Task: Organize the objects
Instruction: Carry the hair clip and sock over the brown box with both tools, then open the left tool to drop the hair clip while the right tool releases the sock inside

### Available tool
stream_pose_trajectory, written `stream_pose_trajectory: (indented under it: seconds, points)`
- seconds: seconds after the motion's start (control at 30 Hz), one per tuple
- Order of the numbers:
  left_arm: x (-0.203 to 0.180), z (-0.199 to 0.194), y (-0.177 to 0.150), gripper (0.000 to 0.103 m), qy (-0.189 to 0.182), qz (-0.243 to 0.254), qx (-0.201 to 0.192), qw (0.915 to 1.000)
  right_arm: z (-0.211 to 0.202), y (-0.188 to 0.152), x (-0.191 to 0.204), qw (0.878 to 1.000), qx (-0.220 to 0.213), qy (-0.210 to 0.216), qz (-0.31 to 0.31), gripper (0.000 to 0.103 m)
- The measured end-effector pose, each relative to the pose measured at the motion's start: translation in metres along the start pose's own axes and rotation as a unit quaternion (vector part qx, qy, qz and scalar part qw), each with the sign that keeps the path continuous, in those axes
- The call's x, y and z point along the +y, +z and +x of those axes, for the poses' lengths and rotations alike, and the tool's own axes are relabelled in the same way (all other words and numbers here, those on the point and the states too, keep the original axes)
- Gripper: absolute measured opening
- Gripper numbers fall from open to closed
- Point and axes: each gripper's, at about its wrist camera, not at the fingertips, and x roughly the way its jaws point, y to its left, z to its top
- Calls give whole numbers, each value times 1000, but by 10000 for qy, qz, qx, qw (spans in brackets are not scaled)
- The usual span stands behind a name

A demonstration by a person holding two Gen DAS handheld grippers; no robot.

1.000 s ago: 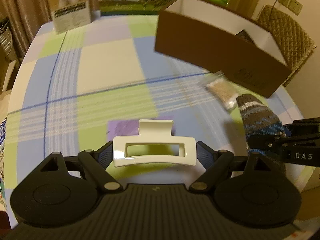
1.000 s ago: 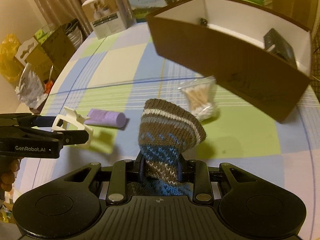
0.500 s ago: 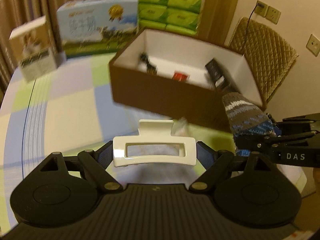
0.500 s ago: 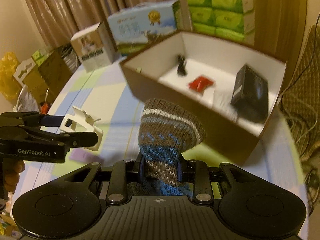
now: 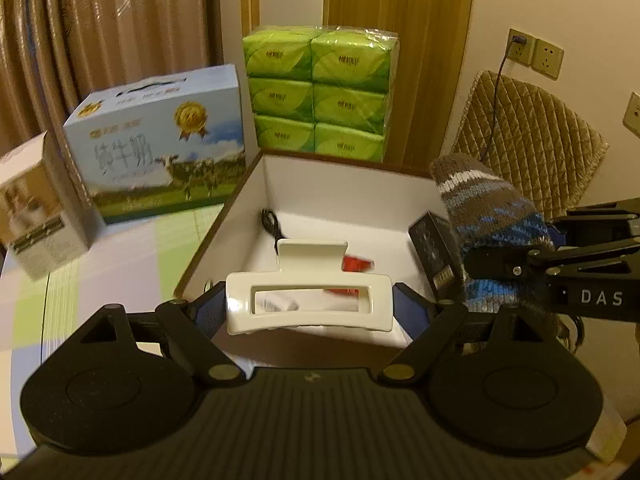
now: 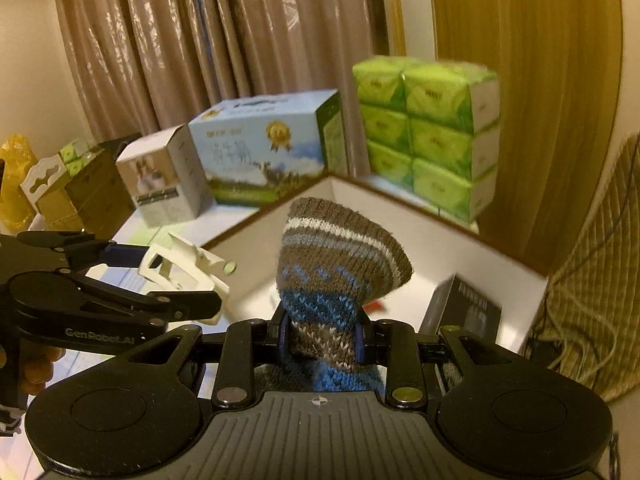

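Left hand-held gripper: I grip the white hair clip.
Right hand-held gripper: clamps the knitted sock.
Ahead: open box on the checked worktop; curtains behind.

Black tools, blue pads, apparently "GenRobot.AI".

Left claw clamped on hair clip, right claw pinching sock

Brown curtains are hung behind the desk. A wooden panel is set beside a cream wall fitted with sockets. Warm, dim light is cast.
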Motion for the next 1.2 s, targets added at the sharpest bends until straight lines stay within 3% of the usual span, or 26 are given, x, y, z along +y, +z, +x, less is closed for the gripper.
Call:
stream_pose_trajectory:
  seconds: [0.2,0.63,1.1,1.2]
  points:
    - [-1,42,26,83,112,101,134,9998,31,19,-21,9999,68,-94,-83,27]
    - [11,129,42,83,193,140,820,9963,107,28,-65,9979,630,-110,86,27]
    - [12,179,44,83,268,186,1152,9928,147,32,-79,9961,874,-91,48,27]
    - [11,179,44,88,298,297,1099,9930,151,33,-79,9962,861,-88,41,27]
